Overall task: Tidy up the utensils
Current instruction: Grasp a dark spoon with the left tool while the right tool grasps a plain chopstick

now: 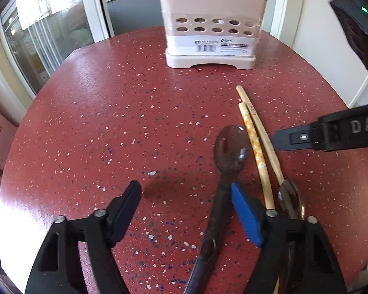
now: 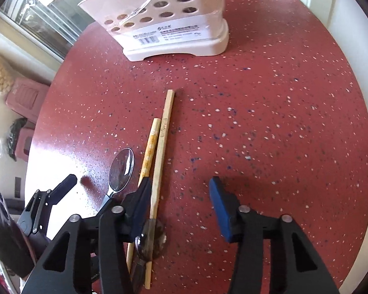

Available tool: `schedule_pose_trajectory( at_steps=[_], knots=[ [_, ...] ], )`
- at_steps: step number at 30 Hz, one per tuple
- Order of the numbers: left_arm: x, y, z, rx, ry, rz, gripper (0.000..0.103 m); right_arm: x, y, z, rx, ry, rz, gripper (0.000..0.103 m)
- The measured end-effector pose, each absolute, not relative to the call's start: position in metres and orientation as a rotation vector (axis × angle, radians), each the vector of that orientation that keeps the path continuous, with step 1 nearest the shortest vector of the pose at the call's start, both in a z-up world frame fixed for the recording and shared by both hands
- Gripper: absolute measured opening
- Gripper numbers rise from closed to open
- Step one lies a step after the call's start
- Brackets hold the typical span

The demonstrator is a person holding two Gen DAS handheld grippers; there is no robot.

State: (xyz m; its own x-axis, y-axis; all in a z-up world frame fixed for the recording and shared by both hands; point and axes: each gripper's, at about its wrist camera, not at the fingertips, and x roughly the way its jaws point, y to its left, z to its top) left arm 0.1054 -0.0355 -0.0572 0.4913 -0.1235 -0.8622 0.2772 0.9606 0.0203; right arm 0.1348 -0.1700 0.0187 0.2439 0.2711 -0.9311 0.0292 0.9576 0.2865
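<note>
While the left gripper (image 1: 186,215) is hovering over the red tabletop (image 1: 110,112) with fingers apart around a brown spoon (image 1: 229,152), two chopsticks (image 2: 159,152) are lying beside it, the right gripper (image 2: 181,196) is gaping, gripping nothing, and the holder (image 1: 211,31) is standing behind.

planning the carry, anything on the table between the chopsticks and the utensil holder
Nothing: from the chopsticks to the utensil holder, only bare red table, clearest in the right wrist view.

A pale holder (image 1: 212,36) with round holes stands upright near the table's far edge, utensils in it. Nearer the near edge lie a dark spoon (image 1: 229,152), two chopsticks (image 2: 159,152) side by side, and a second spoon (image 1: 290,199) touching them.
</note>
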Motion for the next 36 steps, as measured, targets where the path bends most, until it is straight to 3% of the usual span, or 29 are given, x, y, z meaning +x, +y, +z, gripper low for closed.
schedule_pose_trajectory(
  at_steps=[4, 9, 17, 23, 25, 26, 36],
  knots=[
    [0.105, -0.036, -0.055, 0.179, 1.021, -0.238, 0.087, 0.139, -0.158, 0.019, 0.217, 1.327, 0.158, 0.045],
    [0.108, -0.025, -0.055, 0.15, 1.028, -0.218, 0.087, 0.142, -0.146, 0.021, 0.159, 1.349, 0.122, 0.034],
    [0.108, -0.017, -0.056, 0.127, 1.025, -0.208, 0.087, 0.157, -0.113, 0.021, 0.034, 1.369, 0.099, 0.031],
    [0.11, -0.019, -0.056, 0.142, 1.03, -0.213, 0.087, 0.165, -0.088, 0.019, -0.067, 1.381, 0.07, 0.023],
    [0.112, -0.02, -0.056, 0.154, 1.039, -0.218, 0.087, 0.165, -0.083, 0.019, -0.059, 1.376, 0.079, 0.009],
    [0.113, -0.021, -0.056, 0.161, 1.043, -0.22, 0.087, 0.165, -0.082, 0.019, -0.044, 1.372, 0.086, 0.007],
    [0.124, -0.029, -0.051, 0.258, 1.111, -0.274, 0.087, 0.148, -0.113, 0.03, 0.113, 1.236, 0.195, 0.006]
  ],
)
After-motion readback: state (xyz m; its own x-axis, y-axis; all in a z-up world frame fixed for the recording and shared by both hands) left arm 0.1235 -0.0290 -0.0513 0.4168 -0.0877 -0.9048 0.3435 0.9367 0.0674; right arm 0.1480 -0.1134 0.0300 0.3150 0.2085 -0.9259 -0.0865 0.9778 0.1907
